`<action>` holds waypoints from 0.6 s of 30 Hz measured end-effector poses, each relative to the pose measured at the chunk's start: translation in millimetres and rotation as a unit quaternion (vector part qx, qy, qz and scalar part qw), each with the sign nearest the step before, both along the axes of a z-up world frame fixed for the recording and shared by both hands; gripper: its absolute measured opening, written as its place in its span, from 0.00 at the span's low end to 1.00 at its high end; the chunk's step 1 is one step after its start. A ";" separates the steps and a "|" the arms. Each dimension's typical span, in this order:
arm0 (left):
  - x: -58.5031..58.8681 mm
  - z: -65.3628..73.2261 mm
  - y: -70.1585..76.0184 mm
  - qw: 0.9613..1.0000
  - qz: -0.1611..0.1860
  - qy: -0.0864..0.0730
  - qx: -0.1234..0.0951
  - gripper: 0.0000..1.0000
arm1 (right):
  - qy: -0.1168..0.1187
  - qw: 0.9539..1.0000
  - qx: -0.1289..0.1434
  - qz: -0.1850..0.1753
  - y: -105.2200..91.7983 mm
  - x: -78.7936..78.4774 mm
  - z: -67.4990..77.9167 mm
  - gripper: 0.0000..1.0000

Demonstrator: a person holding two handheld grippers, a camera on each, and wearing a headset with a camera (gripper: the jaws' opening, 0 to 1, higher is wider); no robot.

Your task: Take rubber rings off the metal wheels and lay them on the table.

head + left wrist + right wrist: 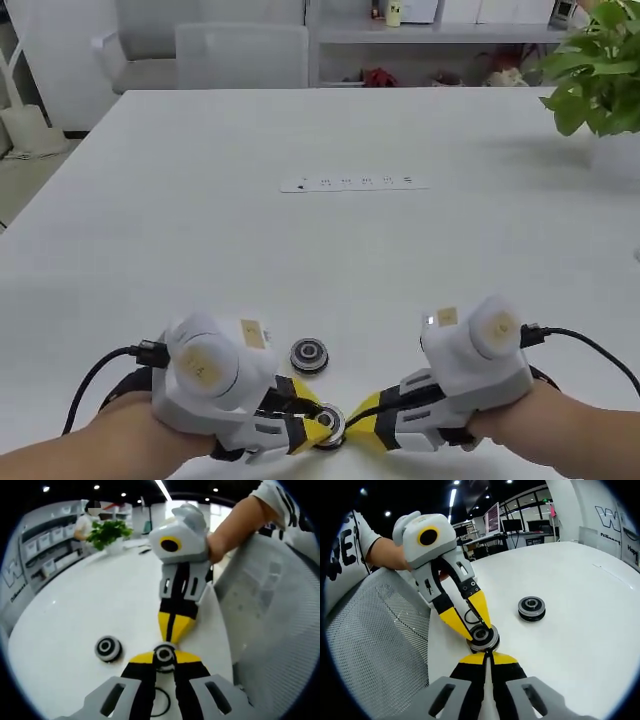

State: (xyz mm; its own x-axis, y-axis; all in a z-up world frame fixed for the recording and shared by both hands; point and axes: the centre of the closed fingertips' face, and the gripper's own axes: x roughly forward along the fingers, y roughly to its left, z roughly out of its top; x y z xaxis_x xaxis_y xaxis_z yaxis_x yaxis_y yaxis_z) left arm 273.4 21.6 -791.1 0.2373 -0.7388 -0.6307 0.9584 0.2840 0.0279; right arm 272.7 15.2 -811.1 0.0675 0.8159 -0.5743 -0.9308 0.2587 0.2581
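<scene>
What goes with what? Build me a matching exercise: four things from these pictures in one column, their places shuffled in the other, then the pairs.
Things
1. nearer round metal wheel
2. farther round metal wheel in a black rubber ring
3. thin loose black rubber ring
4. green leafy plant

Places
A. at the white table's far right
B. flat on the table under the left gripper
C. clamped between the left gripper's jaws
D. alone on the table, clear of both grippers

Pairs: 1-C, 2-D, 3-B, 4-A
</scene>
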 end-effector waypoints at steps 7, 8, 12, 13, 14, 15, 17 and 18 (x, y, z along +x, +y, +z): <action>0.2 -0.4 0.4 1.000 0.000 -0.004 0.006 0.13 | 0.033 0.999 0.012 -0.028 -0.2 3.2 1.5 0.00; 0.5 -0.7 0.4 1.000 0.001 -0.005 0.007 0.13 | 0.032 0.999 0.016 -0.030 -1.2 5.4 2.7 0.00; 0.9 -1.1 1.2 1.000 0.002 -0.005 0.008 0.13 | 0.045 0.997 0.029 -0.047 -3.2 6.8 6.4 0.00; 1.0 -1.2 1.4 1.000 0.002 -0.005 0.008 0.13 | 0.049 0.997 0.033 -0.052 -2.8 7.7 7.8 0.00; 1.2 -1.4 1.5 1.000 0.003 -0.006 0.009 0.13 | 0.051 0.997 0.035 -0.054 -3.2 8.2 8.2 0.00; 1.3 -1.5 1.6 1.000 0.003 -0.007 0.009 0.13 | 0.053 0.996 0.037 -0.058 -3.4 9.0 8.1 0.00; 1.1 -1.6 1.6 1.000 0.003 -0.008 0.010 0.12 | 0.061 0.995 0.047 -0.067 -2.9 10.5 10.0 0.00; 0.8 -1.8 1.5 1.000 0.004 -0.008 0.010 0.12 | 0.065 0.994 0.052 -0.072 -2.8 11.2 11.4 0.00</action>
State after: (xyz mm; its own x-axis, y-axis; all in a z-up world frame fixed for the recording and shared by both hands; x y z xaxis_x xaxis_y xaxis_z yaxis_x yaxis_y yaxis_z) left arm 274.2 23.1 -792.9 0.2528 -0.7241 -0.6416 0.9557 0.2903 0.0489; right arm 283.9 12.5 -799.7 0.1196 0.8584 -0.4988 -0.8430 0.3532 0.4057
